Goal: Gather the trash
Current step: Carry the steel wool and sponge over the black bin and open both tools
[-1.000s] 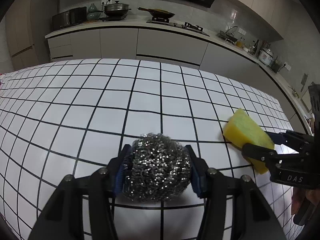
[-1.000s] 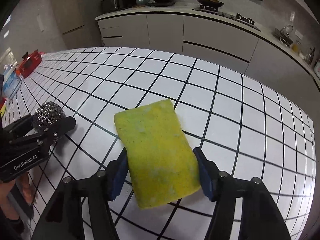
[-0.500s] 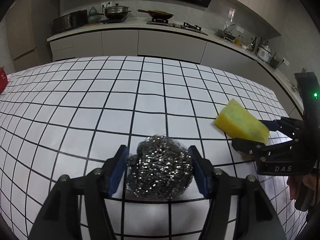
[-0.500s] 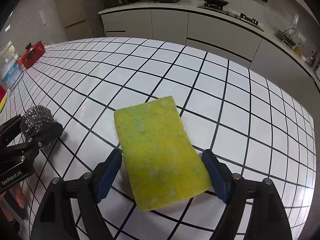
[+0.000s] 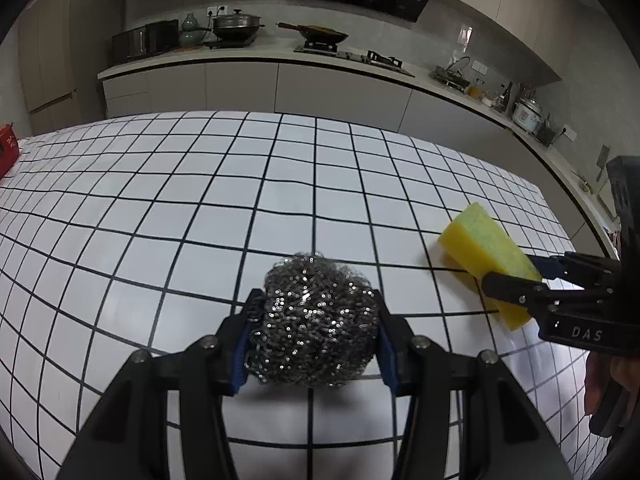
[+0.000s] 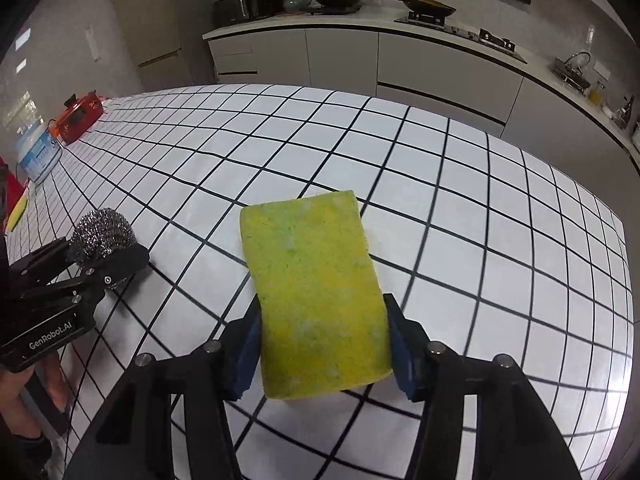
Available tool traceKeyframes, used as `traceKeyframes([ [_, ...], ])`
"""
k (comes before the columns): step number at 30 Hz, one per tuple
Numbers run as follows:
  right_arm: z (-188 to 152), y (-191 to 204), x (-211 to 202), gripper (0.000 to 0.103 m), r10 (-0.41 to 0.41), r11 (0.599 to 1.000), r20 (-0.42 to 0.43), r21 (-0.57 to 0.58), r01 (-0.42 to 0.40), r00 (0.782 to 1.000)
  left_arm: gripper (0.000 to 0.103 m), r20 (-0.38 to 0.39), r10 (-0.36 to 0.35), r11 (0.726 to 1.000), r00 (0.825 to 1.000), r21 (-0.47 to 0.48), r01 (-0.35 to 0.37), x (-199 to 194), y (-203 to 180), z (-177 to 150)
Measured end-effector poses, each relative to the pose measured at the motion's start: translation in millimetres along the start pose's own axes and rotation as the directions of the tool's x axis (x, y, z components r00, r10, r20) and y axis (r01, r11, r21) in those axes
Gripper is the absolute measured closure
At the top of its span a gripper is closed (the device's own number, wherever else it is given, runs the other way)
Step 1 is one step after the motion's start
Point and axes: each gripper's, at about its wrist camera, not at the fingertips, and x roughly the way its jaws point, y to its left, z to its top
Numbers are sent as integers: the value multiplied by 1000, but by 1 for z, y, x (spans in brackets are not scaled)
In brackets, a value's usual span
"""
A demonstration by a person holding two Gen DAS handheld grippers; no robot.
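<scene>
Yellow rectangular sponge (image 6: 316, 296) with green-speckled top face: long axis runs away from right gripper (image 6: 320, 344) toward far edge of white black-gridded tiled bench (image 6: 500, 208), far end tipped slightly left. Jaws, just closing, clenched on its long sides near rear end. Round tangled silver steel-wool scourer (image 5: 316, 320), no long axis, clamped in left gripper (image 5: 314, 340), jaws just closing. Blue-labelled white tub (image 6: 38, 152) at bench's left edge, contents hidden.
</scene>
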Motion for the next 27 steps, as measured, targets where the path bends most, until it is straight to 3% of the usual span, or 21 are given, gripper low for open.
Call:
traceKeyframes([
  [16, -56, -46, -75, 45, -14, 997, 62, 70, 9, 998, 51, 28, -26, 1000, 999, 17, 26, -32, -69, -31],
  [27, -107, -94, -122, 45, -11, 992, 95, 124, -1, 995, 51, 27, -44, 997, 999, 57, 42, -45, -141, -55],
])
